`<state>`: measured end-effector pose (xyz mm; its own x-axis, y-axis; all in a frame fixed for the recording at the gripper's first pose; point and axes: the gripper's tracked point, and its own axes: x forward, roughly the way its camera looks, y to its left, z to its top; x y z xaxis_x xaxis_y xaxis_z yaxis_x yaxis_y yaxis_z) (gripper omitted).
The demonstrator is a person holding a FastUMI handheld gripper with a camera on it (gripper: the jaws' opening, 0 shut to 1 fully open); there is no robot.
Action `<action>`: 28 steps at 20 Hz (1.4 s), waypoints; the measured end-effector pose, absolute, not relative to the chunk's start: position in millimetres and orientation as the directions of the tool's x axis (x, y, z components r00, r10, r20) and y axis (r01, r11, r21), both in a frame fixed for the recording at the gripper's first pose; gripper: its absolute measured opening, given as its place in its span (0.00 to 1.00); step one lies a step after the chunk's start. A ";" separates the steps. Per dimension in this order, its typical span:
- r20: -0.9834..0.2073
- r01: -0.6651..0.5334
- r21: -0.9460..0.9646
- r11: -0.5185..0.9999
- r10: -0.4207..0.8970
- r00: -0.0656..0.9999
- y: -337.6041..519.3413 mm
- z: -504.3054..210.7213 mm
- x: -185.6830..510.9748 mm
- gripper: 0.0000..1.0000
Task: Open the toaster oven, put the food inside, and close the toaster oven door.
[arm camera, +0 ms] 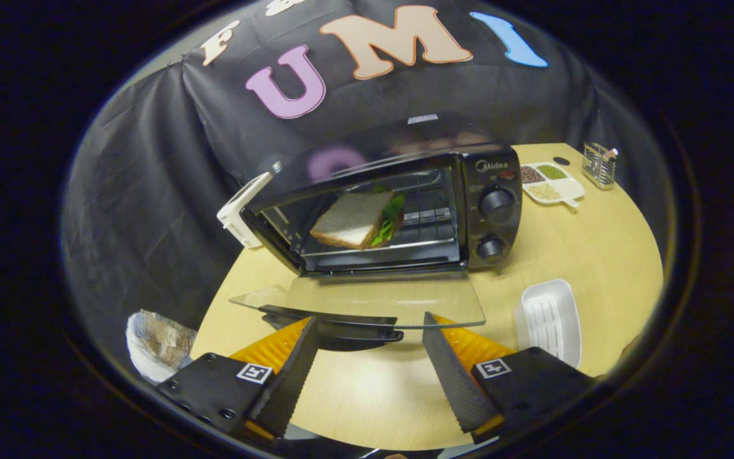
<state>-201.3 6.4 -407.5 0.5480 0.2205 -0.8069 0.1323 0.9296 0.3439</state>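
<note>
Hand-held gripper hangs wide open, holding nothing, its ridged fingers splayed over the pale wood-grain counter. Just ahead of the tips lies the glass door, dropped flat, its dark handle between the fingers. To the right, a white ribbed tray. Beyond, the glossy black oven with two round knobs; the sandwich, white bread and green leaves, sits on the wire rack inside. Farther off, a divided dish of grains, then draped black cloth.
</note>
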 end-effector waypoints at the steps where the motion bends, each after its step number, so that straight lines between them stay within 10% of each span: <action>1: -0.801 0.143 0.359 0.922 0.226 0.554 7.0 -405.3 -197.5 0.99; 28: -0.707 0.202 0.392 0.898 0.154 0.690 -9.8 -380.6 -102.1 1.00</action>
